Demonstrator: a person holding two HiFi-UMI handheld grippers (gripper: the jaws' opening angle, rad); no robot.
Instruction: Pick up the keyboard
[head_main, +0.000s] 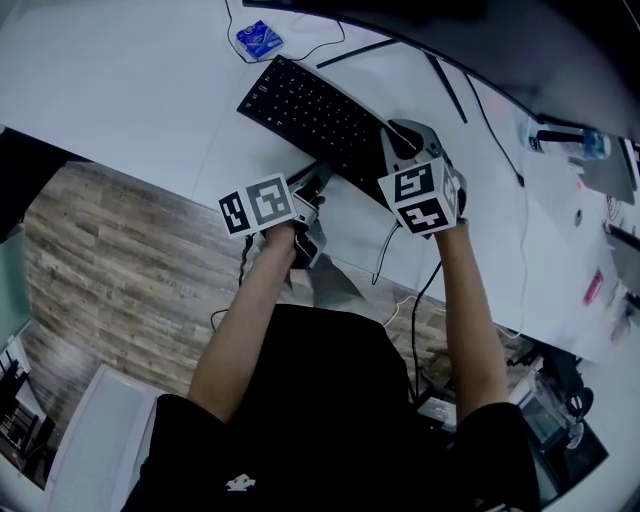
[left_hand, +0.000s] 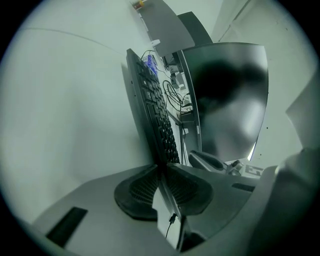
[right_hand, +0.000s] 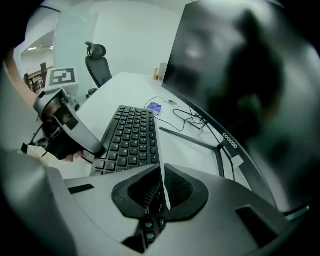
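A black keyboard (head_main: 305, 105) lies slanted on the white desk (head_main: 120, 80), in front of the monitor. My left gripper (head_main: 318, 178) is at its near long edge. In the left gripper view the keyboard (left_hand: 157, 115) runs edge-on straight into the gripper (left_hand: 161, 170), whose pads are closed against its thin edge. My right gripper (head_main: 392, 135) is at the keyboard's right end. In the right gripper view the keyboard (right_hand: 130, 135) has its rim pinched in the shut right gripper (right_hand: 161, 172), with keys showing below the pads. The left gripper (right_hand: 95, 149) shows there at the keyboard's corner.
A curved dark monitor (head_main: 450, 30) stands behind the keyboard, its thin stand legs (head_main: 440, 85) spread on the desk. A blue packet (head_main: 259, 39) and thin cables lie at the far left end. The desk edge runs just below the left gripper, above wood floor (head_main: 120, 260). A bottle (head_main: 565, 140) lies at the right.
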